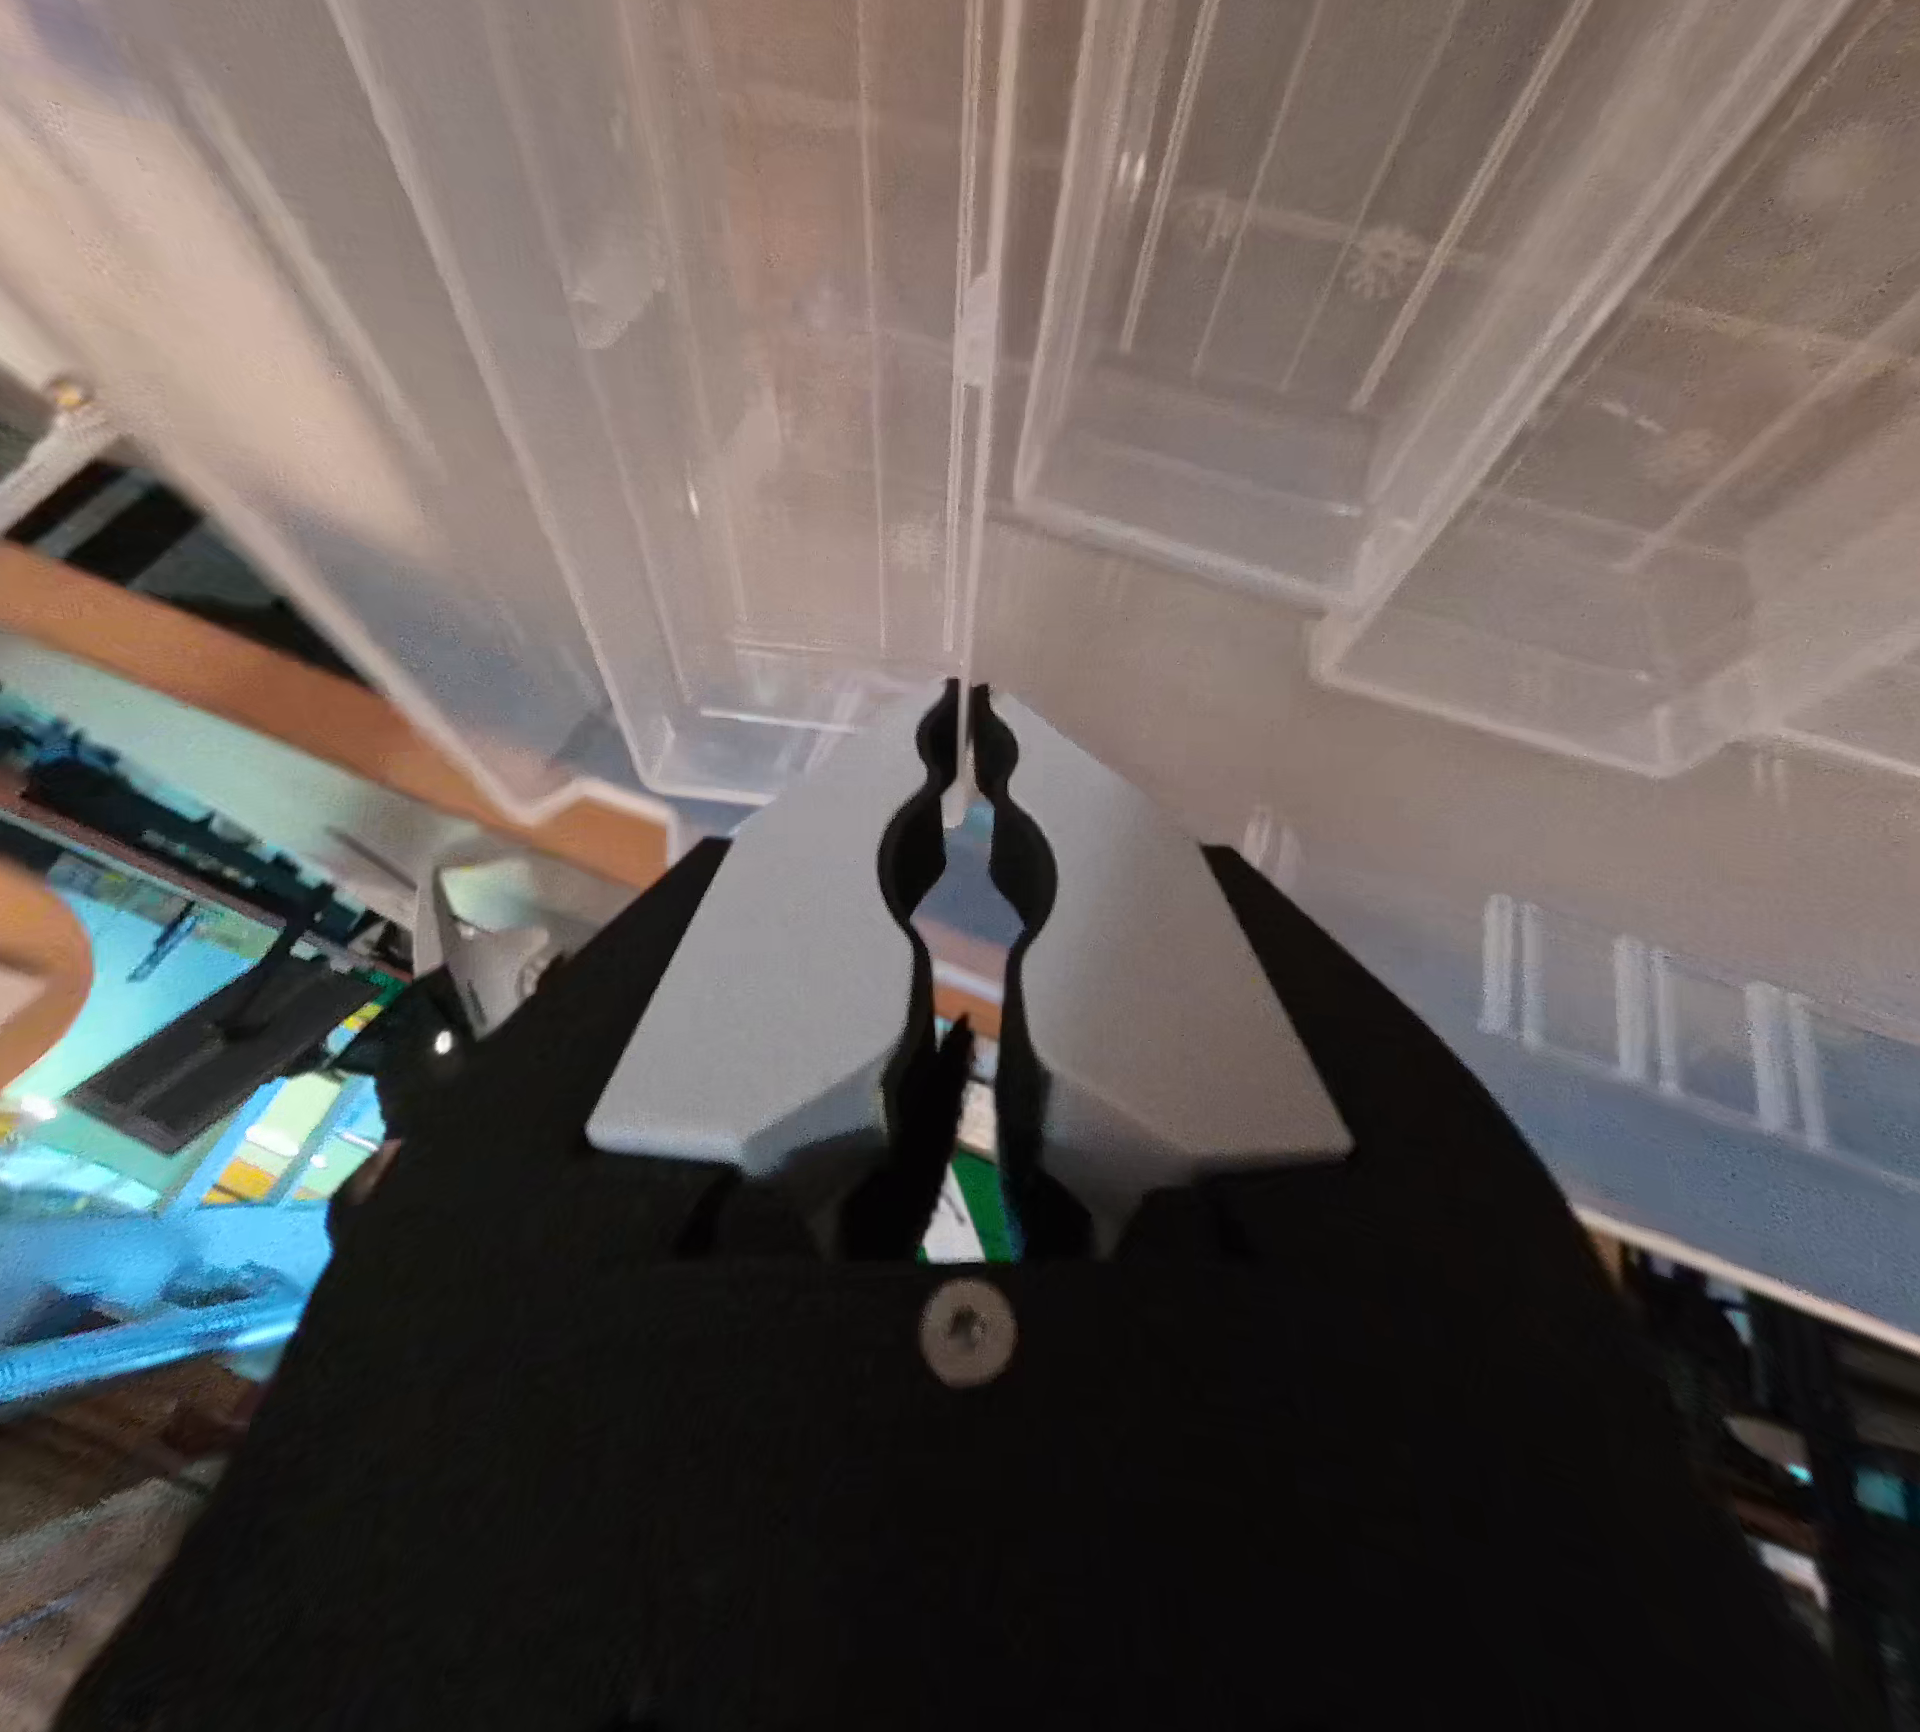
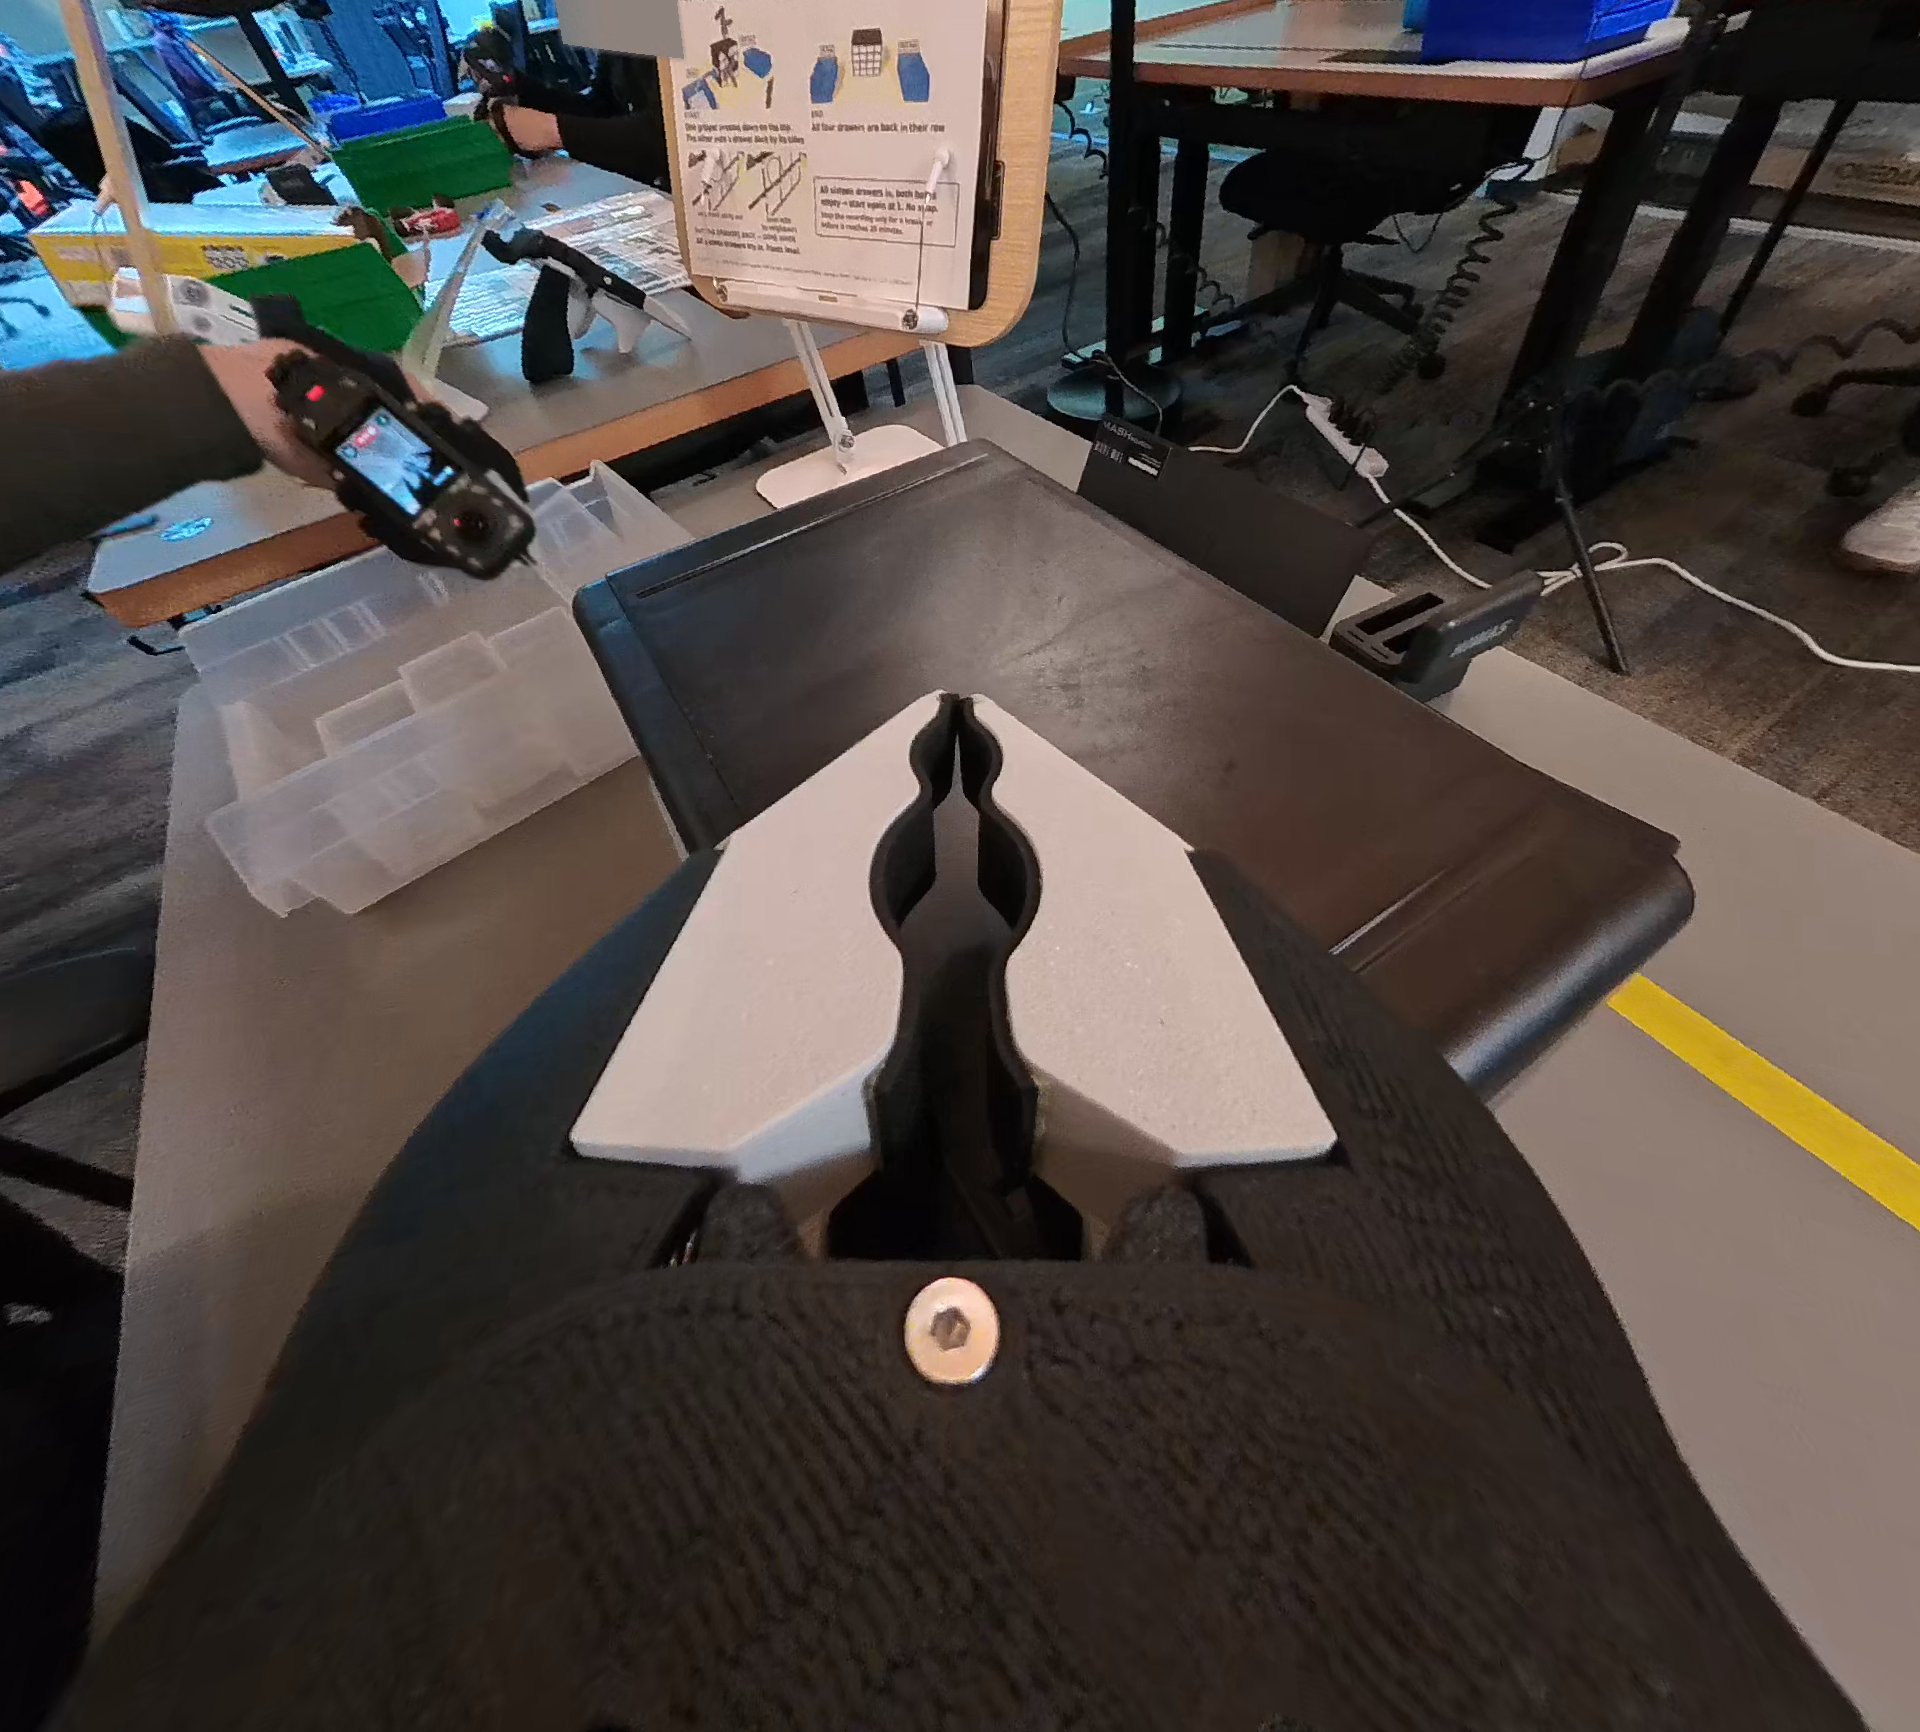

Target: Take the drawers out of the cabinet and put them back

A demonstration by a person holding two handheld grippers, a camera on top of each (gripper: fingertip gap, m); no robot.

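My left gripper [image 1: 961,716] is shut on the thin edge of a clear plastic drawer [image 1: 727,332], which it holds at a translucent bin [image 1: 1558,1007]. Other clear drawers [image 1: 1247,352] lie in the bin beside it. The right wrist view shows the same gripper [image 2: 509,544], held by a hand, over the bin [image 2: 312,861] with its clear drawers [image 2: 416,695] at the left. My right gripper [image 2: 956,706] is shut and empty, its tips at the flat top of the black cabinet [image 2: 1039,602]. The cabinet's front and its slots are hidden.
The cabinet and bin stand on a grey table [image 2: 364,1059] with a yellow tape line [image 2: 1766,1100]. A sheet on a stand [image 2: 831,72] rises behind the cabinet. A small black device [image 2: 1434,633] lies at the right. Another gripper [image 2: 582,300] rests on the neighbouring table.
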